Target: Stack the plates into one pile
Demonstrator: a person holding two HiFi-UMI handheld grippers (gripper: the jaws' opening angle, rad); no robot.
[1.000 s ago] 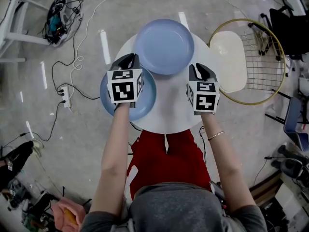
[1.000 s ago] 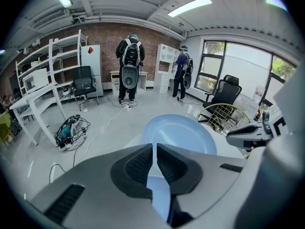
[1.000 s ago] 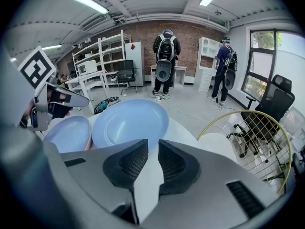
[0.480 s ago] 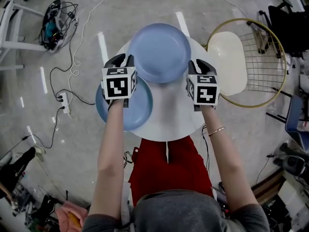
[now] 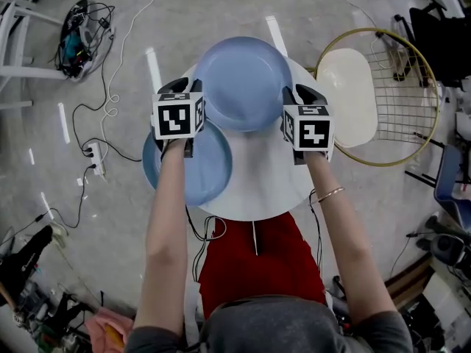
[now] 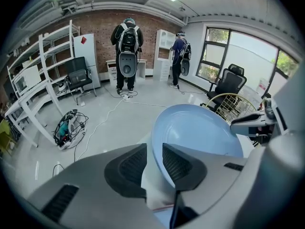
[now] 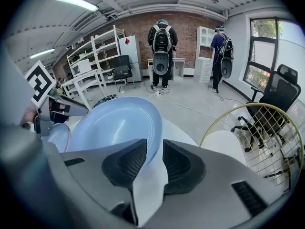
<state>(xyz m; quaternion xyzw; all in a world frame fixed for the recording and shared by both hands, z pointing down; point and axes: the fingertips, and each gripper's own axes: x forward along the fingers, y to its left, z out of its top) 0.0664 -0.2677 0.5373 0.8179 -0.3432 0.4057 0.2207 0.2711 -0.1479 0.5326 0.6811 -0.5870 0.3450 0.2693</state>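
Here, the rim of the smooth, round blue upper plate point(image 5: 243, 83) sits between the left gripper's point(image 6: 153, 151) opening ribbed fingers point(image 6: 178, 163) and the right gripper's point(image 7: 155, 149) parted fingers; the lower plate point(image 5: 195, 171) lies below the left fingers.

Brick back wall point(image 7: 189, 30), white shelving point(image 7: 93, 56), grey floor point(image 5: 221, 6), ceiling strip lights point(image 7: 76, 1).
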